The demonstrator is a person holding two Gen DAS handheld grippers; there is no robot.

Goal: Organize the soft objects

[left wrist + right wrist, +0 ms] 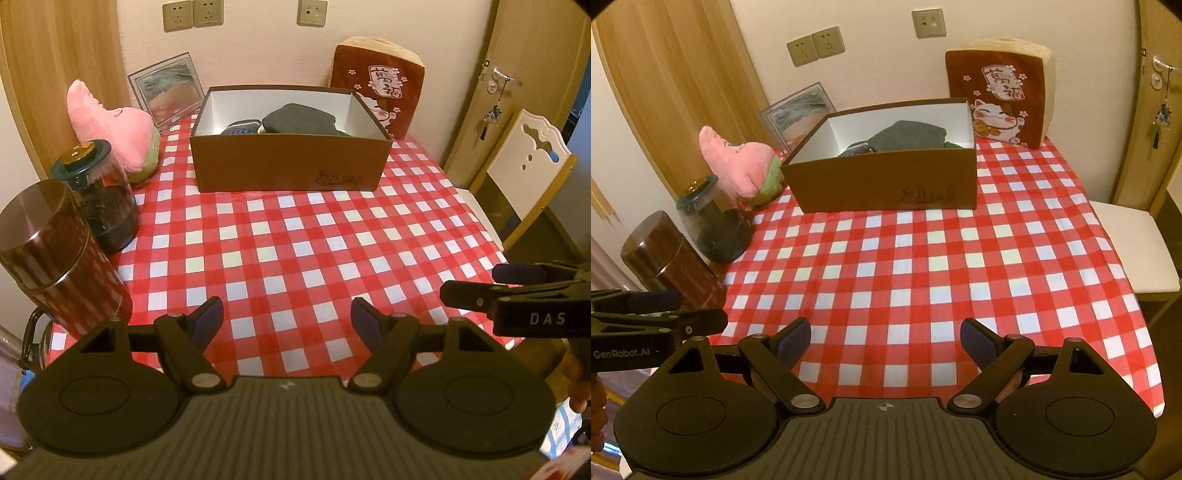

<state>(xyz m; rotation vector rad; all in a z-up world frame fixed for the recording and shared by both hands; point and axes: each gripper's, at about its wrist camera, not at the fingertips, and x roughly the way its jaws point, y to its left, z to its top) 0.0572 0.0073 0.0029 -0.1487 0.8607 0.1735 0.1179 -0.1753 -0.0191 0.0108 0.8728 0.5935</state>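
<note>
Surface: red-and-white checked tablecloth (295,236) over a table set against a pale wall; wall sockets (192,14) above, wooden door (517,74) with keys hanging from its handle at the right edge.
Box: brown cardboard box (288,162), open top, white inside, standing at the far middle of the cloth; a dark printed mark low on its near wall.
Box contents: dark folded garments (299,118) lie inside, with a striped dark piece (240,127) to their left; exact items cannot be told.
Plush toy: pink plush toy (107,118) with a green base, left of the box, on the table's far left edge, not in the box.
Cushion: red cushion (997,96) with a lucky-cat print, upright against the wall behind the box's right corner.
Picture: framed picture (166,85) leaning on the wall behind the plush toy.
Jars: glass jar (103,199) with green lid and dark contents; brown striped tin (59,258) nearer, both on the left edge.
Chair: white chair (528,162) beside the table's right side.
Left gripper (286,321): jaws wide apart, nothing between them, over the near cloth.
Right gripper (884,338): jaws wide apart, nothing held, over the near cloth, just right of the left one.
Near cloth: bare between grippers and box.
</note>
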